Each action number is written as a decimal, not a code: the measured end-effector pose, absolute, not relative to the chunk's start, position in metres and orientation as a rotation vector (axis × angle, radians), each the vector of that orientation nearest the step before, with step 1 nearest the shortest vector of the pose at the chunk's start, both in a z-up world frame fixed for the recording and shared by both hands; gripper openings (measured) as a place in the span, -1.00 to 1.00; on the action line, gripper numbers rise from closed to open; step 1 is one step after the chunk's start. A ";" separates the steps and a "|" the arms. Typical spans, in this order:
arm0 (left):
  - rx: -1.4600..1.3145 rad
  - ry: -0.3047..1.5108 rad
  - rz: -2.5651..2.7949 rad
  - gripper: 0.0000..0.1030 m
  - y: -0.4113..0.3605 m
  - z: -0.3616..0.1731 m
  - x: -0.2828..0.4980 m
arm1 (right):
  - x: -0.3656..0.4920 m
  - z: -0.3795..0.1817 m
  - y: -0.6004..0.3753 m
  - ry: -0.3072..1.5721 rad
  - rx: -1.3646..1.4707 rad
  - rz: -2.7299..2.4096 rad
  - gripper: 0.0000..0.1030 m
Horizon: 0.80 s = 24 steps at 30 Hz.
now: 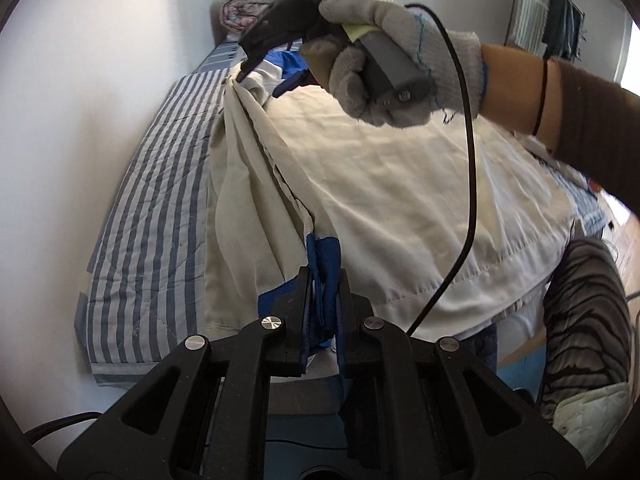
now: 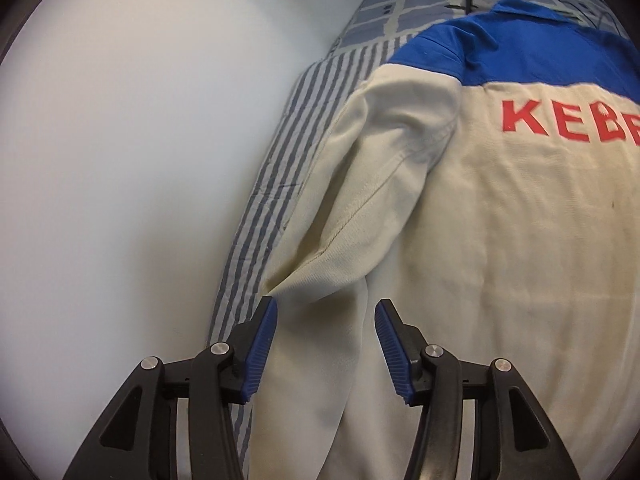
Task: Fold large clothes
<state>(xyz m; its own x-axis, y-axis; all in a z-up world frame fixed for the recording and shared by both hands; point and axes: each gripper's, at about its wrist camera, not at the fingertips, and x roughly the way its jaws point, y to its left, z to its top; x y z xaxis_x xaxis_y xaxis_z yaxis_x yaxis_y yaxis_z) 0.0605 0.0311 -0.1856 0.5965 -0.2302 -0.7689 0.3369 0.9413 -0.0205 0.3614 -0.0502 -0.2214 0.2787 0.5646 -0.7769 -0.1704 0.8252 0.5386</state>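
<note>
the jacket (image 2: 500,220) lies on the striped bed (image 1: 160,200), its red word cut off. left gripper (image 1: 322,276) jaws pinch the blue cuff (image 1: 320,264); right gripper (image 2: 326,344) jaws wide, sleeve (image 2: 320,360) between. a gloved hand (image 1: 392,60) blocks the far end.

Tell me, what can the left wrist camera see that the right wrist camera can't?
Only the left wrist view shows a gloved hand holding the right gripper, a black cable, and the left gripper shut on the jacket's blue cuff. Only the right wrist view shows the red letters, the blue shoulders, and the right gripper's blue pads standing open over the sleeve. Both show the cream jacket lying on the striped bedcover beside a white wall.
</note>
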 end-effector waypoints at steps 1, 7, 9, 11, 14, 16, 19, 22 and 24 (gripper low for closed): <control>0.146 0.873 -0.338 -0.85 0.028 -0.187 0.059 | 0.360 -0.221 -0.057 1.196 0.438 0.529 0.07; 0.187 0.872 -0.352 -0.85 0.020 -0.191 0.056 | 0.349 -0.208 -0.058 1.173 0.396 0.548 -0.11; 0.176 0.877 -0.354 -0.85 0.023 -0.190 0.056 | 0.352 -0.213 -0.046 1.212 0.292 0.538 -0.97; 0.163 0.879 -0.359 -0.85 0.025 -0.189 0.056 | 0.351 -0.214 -0.043 1.216 0.227 0.501 -1.00; 0.154 0.879 -0.376 -0.85 0.025 -0.188 0.054 | 0.340 -0.194 -0.065 1.151 0.215 0.513 -1.00; 0.156 0.874 -0.395 -0.85 0.022 -0.186 0.052 | 0.329 -0.185 -0.095 1.137 0.266 0.510 -1.00; 0.186 0.878 -0.413 -0.85 0.014 -0.188 0.047 | 0.320 -0.190 -0.119 1.145 0.224 0.464 -0.99; 0.217 0.884 -0.416 -0.85 0.007 -0.191 0.042 | 0.323 -0.206 -0.127 1.194 0.148 0.404 -0.43; 0.222 0.888 -0.412 -0.85 0.004 -0.192 0.041 | 0.323 -0.206 -0.136 1.180 0.168 0.385 -0.29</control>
<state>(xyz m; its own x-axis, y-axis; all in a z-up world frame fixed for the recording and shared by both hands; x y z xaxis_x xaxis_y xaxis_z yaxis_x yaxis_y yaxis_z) 0.0406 0.0039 -0.1916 0.5598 -0.2558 -0.7881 0.4372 0.8992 0.0187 0.3225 -0.1355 -0.2058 0.3256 0.3790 -0.8662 -0.2053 0.9226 0.3265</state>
